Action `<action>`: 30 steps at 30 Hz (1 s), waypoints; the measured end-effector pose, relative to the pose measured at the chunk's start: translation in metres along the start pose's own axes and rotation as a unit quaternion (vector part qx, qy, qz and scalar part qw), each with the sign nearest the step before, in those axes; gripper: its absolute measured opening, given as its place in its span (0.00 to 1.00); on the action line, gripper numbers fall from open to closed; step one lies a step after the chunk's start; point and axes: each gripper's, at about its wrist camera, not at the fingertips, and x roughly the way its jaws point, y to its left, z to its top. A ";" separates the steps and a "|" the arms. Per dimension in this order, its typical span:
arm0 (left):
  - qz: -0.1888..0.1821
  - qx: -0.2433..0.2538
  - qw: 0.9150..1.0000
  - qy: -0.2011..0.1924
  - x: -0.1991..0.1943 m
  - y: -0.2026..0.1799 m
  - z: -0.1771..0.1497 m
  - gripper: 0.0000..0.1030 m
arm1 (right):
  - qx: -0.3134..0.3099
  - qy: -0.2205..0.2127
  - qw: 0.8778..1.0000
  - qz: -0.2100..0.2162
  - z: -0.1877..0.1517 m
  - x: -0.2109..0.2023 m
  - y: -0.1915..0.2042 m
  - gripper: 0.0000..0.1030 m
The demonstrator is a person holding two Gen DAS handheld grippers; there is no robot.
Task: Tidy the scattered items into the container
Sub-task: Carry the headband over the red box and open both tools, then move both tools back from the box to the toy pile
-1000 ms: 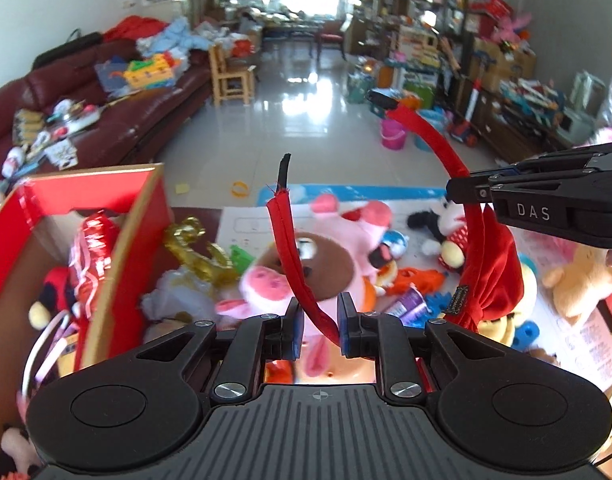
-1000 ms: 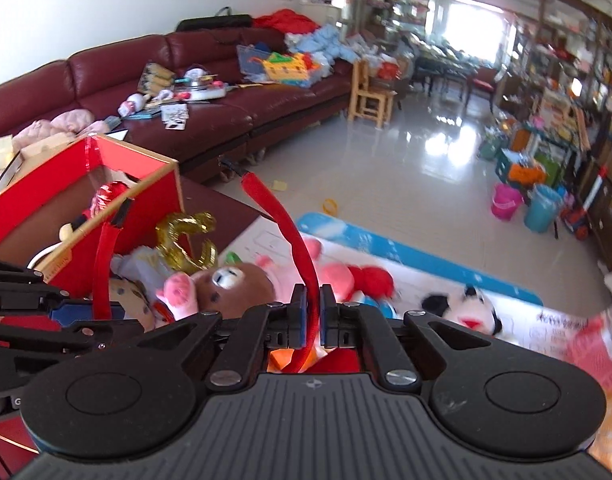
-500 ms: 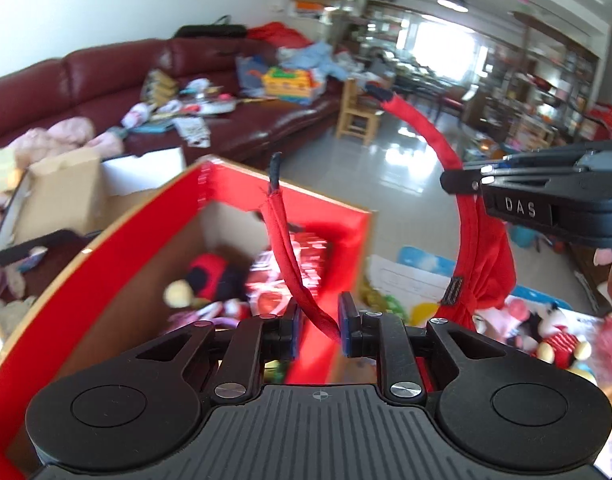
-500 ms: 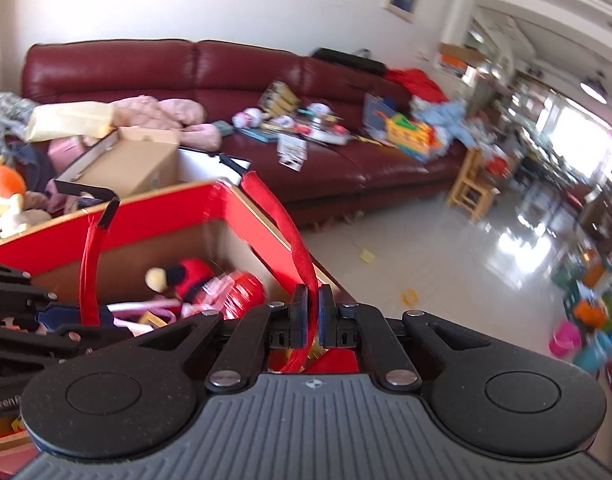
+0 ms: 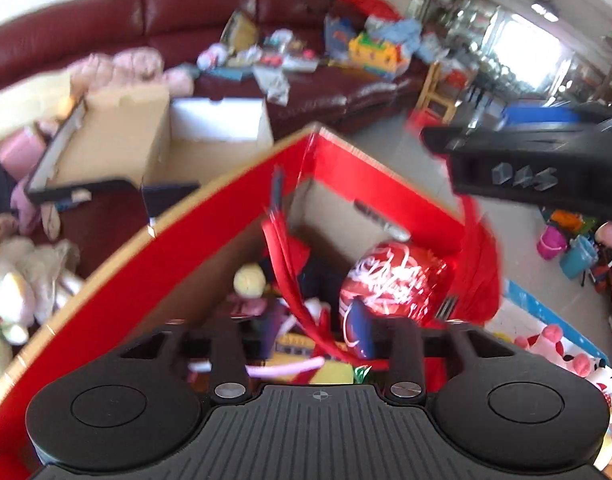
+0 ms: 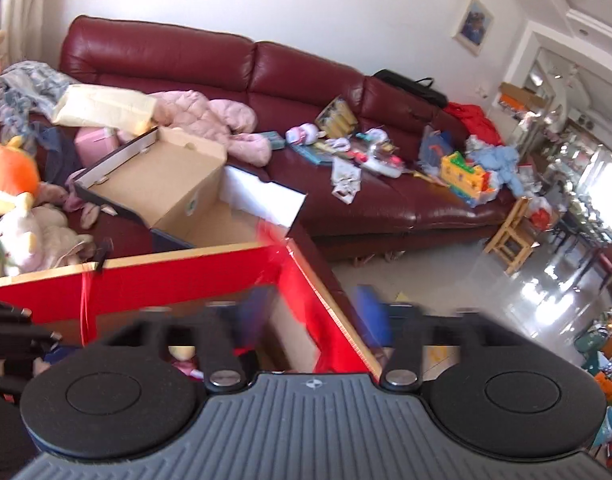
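The red cardboard box (image 5: 209, 216) fills the left wrist view, with a red foil ball (image 5: 390, 276) and soft toys inside. My left gripper (image 5: 306, 332) hangs over it, jaws opening. The red cloth bag's strap (image 5: 283, 268) runs loose and blurred between them, no pad pressing it. The bag's body (image 5: 480, 276) sags over the box's right wall below my right gripper (image 5: 436, 144). In the right wrist view my right gripper (image 6: 316, 308) is opening, blurred, over the box corner (image 6: 297, 264), nothing pinched. A thin red strap (image 6: 83, 304) hangs by the left gripper (image 6: 21, 322).
A dark red sofa (image 6: 306, 72) strewn with toys and clothes runs behind the box. An open brown carton (image 6: 177, 188) sits beside it, with plush toys (image 6: 13, 184) at the left. More toys lie on a mat (image 5: 562, 344) at the right; a wooden chair (image 6: 510, 232) stands on glossy tiles.
Both grippers swung left from the toy mat to above the red box. Both jaws, shut on the red straps before, now stand apart, and the bag sinks toward the box.
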 end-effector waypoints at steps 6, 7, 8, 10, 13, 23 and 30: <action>0.002 0.007 1.000 0.017 0.011 -0.002 -0.015 0.77 | 0.010 -0.004 1.000 -0.003 -0.016 -0.009 -0.012 0.84; 0.000 0.008 1.000 0.018 0.011 -0.003 -0.016 0.77 | 0.011 0.000 1.000 -0.005 -0.020 -0.007 -0.012 0.84; -0.001 0.011 1.000 0.018 0.011 -0.004 -0.018 0.78 | 0.015 0.006 1.000 -0.003 -0.023 -0.005 -0.014 0.84; 0.001 0.017 1.000 0.016 0.009 -0.008 -0.021 0.80 | 0.027 0.019 0.999 0.002 -0.030 -0.003 -0.016 0.84; 0.002 0.028 1.000 0.014 0.006 -0.018 -0.024 0.81 | 0.037 0.030 0.999 0.008 -0.038 -0.006 -0.018 0.84; -0.004 0.023 1.000 0.021 0.008 -0.031 -0.033 0.92 | 0.032 0.048 0.996 0.064 -0.047 -0.027 -0.016 0.89; 0.002 0.018 1.000 0.025 0.010 -0.034 -0.037 0.92 | 0.043 0.067 0.995 0.064 -0.060 -0.033 -0.026 0.93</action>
